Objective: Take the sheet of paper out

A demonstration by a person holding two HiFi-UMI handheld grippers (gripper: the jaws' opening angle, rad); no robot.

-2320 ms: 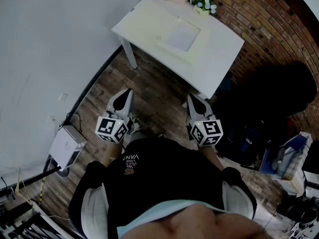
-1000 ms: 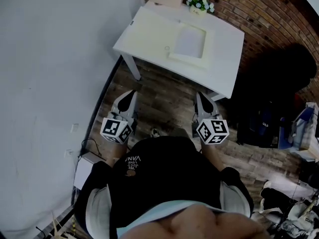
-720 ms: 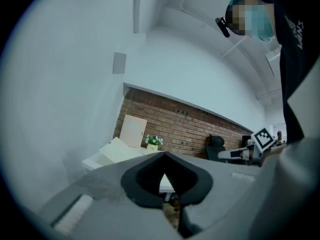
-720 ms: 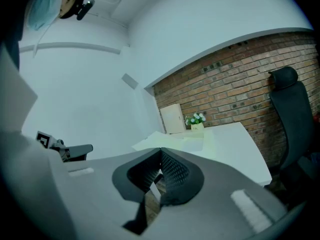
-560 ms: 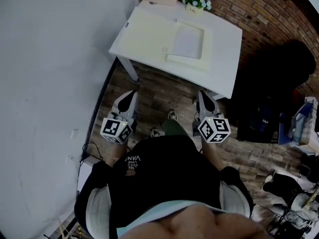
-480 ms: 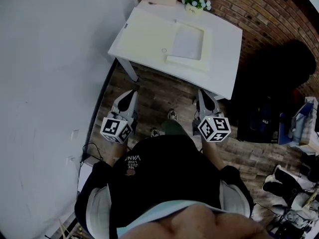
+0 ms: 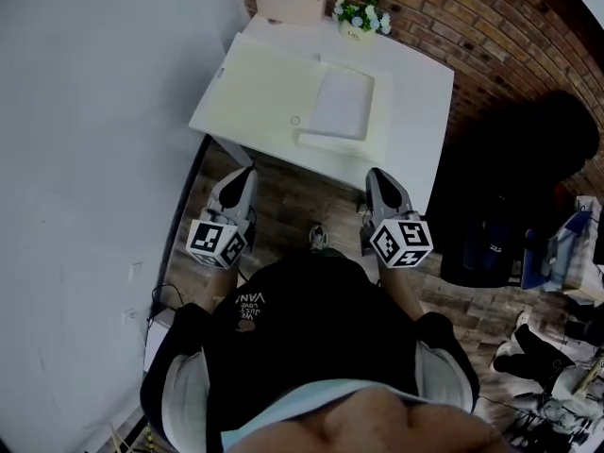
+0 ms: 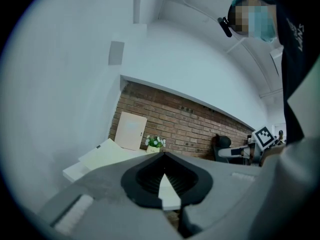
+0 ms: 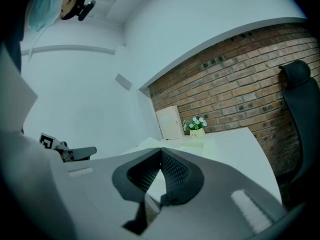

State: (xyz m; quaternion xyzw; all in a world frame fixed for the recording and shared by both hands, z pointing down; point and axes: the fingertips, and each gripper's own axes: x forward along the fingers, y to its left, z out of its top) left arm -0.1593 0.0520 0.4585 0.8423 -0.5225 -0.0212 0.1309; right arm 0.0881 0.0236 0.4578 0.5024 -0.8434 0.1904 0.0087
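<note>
Head view looks down on a person standing just before a white table (image 7: 415,83), with both tools held low near its front edge. The left gripper (image 7: 243,177) and the right gripper (image 7: 377,177) are both clenched with nothing between the jaws, as each gripper view confirms. The sheet of paper (image 7: 340,104) lies flat on the right part of a cream folder (image 7: 260,88), well apart from both grippers; whether it is tucked under a flap I cannot tell. I think the risk is the thin sheet: the jaws may pinch the folder together with it, or drag the folder toward the flower pot (image 7: 357,17) and crumple the paper.
</note>
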